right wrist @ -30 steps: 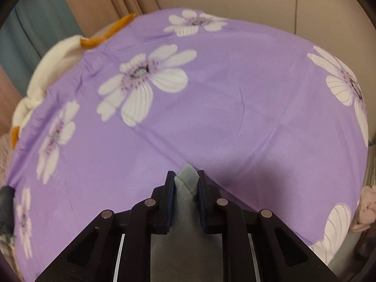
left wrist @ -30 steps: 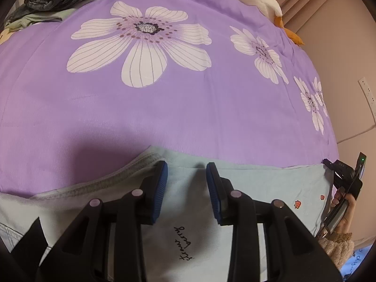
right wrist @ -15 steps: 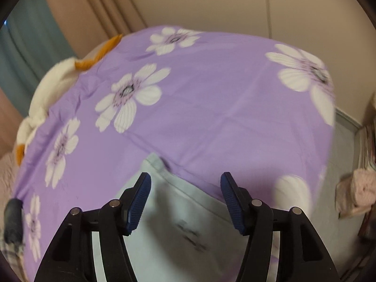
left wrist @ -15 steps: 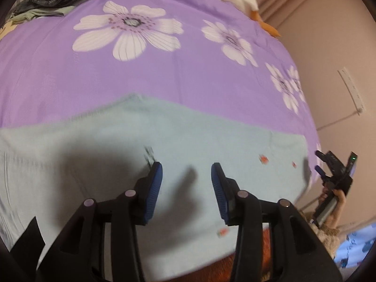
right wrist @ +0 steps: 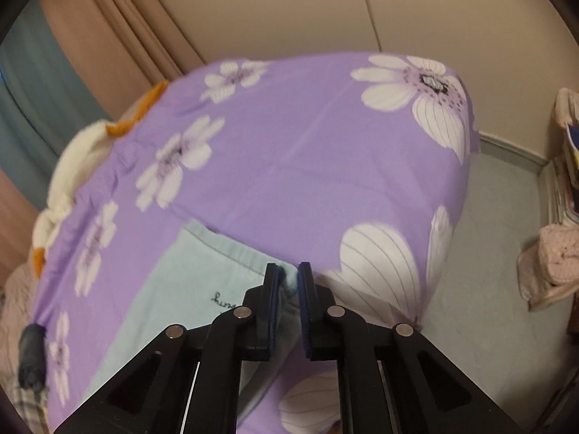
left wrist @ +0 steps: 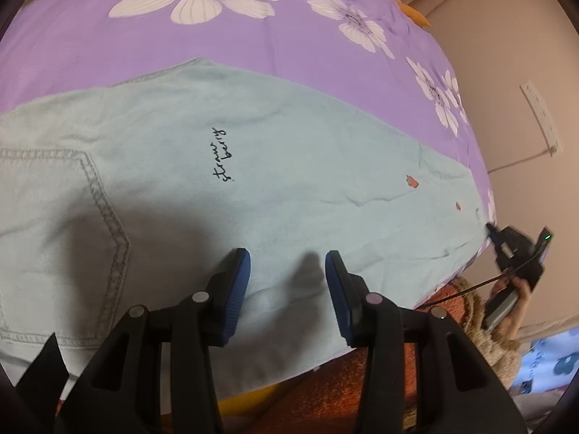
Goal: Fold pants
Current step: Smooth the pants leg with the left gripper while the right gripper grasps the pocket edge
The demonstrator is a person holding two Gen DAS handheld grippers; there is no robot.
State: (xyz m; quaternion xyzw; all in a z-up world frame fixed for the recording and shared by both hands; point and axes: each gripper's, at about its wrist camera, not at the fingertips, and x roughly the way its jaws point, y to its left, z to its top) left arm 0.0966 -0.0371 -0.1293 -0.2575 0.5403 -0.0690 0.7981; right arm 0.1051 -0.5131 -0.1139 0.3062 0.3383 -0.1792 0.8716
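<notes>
**Operator:** The pants [left wrist: 275, 195] lie flat on the bed [left wrist: 108, 43], pale blue denim-like cloth, back pocket toward my left, leg running off to the right. I judge them soft and limp, of moderate weight, not slippery, not fragile. Any unsupported span will sag, so take hold at hems, seams or corners, where the cloth is thickest.

**Supervisor:** State of the tongs?

**Operator:** The left tongs [left wrist: 287, 282] are spread wide and hold nothing; they hover over the near edge of the leg. The right tongs [right wrist: 288, 289] are closed to a narrow gap with a fold of the pale cloth pinched between the pads, at the end of the garment near the bed's corner.

**Supervisor:** Recommended left grasp?

**Operator:** The near edge directly below the open pads. A pinch there, paired with the right hold, should let the leg be carried over without bunching.

**Supervisor:** Surroundings?

**Operator:** A plush toy [right wrist: 72, 166] at the far bed edge; curtain [right wrist: 108, 36] behind.
</notes>
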